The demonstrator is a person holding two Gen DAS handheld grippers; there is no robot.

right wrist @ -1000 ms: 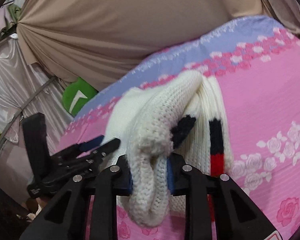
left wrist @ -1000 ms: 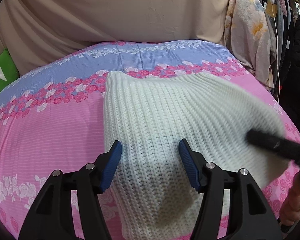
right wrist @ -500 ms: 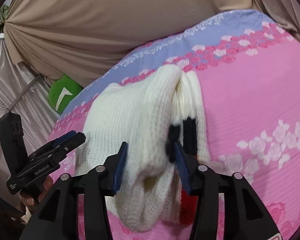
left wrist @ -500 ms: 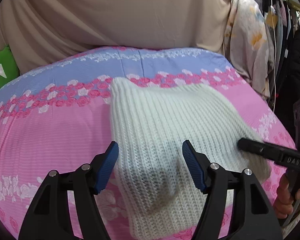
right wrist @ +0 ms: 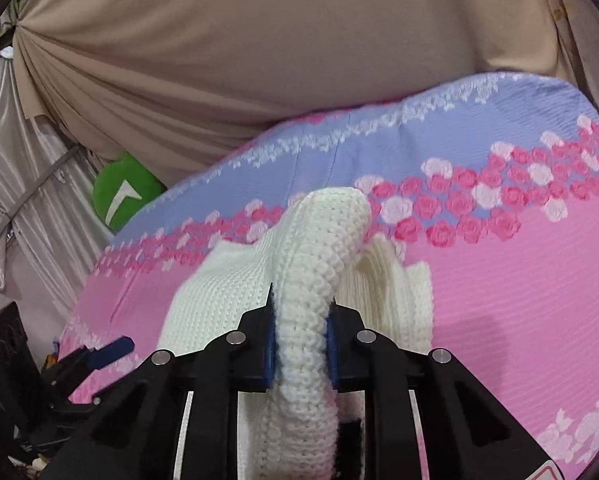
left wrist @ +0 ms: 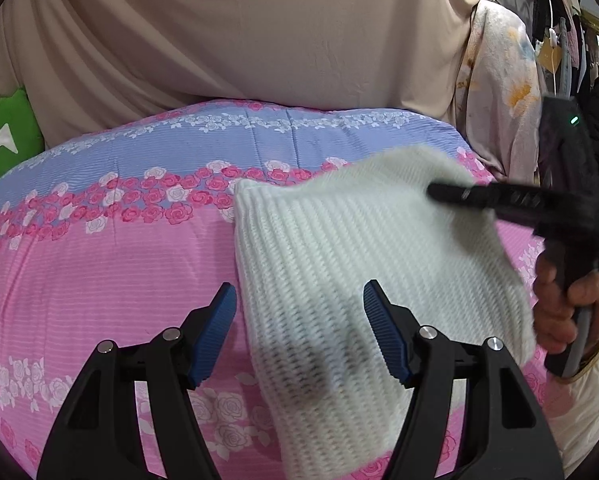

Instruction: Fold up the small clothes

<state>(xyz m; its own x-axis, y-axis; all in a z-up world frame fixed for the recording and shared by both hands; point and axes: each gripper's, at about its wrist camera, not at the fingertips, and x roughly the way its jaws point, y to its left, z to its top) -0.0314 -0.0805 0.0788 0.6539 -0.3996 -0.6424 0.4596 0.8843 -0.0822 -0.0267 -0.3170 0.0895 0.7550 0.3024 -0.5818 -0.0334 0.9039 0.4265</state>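
Folding in progress: one small white knitted garment (left wrist: pixel 363 280), spread on a bed under a quilted cover (left wrist: pixel 99 280) printed in pink and lilac bands with rose borders.

Item 1, the garment. Chunky ribbed knit, soft and thick, cream-white; a dark patch showed at its lower edge in the right wrist view. It lay mostly flat on the cover, right of centre in the left wrist view, with its far right edge raised off the bed.

Item 2, right gripper (right wrist: pixel 299 344). Its jaws had just been closing, and the blue pads stood narrow, pinched on a rolled, rounded edge of the knit. The hold looked meant to lift that edge and carry it across the flat part as the next fold; the thick roll bulged between the pads, so the grip seemed secure.

Item 3, left gripper (left wrist: pixel 299 332). Jaws wide, nothing between the ribbed blue pads, hovering just above the near left edge of the garment. Judged to be standing by to pin the cloth down.

Item 4, surroundings. Beige draped fabric (left wrist: pixel 239 40) behind the bed, smooth with long folds; a green cushion (right wrist: pixel 123 196) with a white mark at the bed's far corner; a pale floral garment (left wrist: pixel 499 92) hanging beside it.
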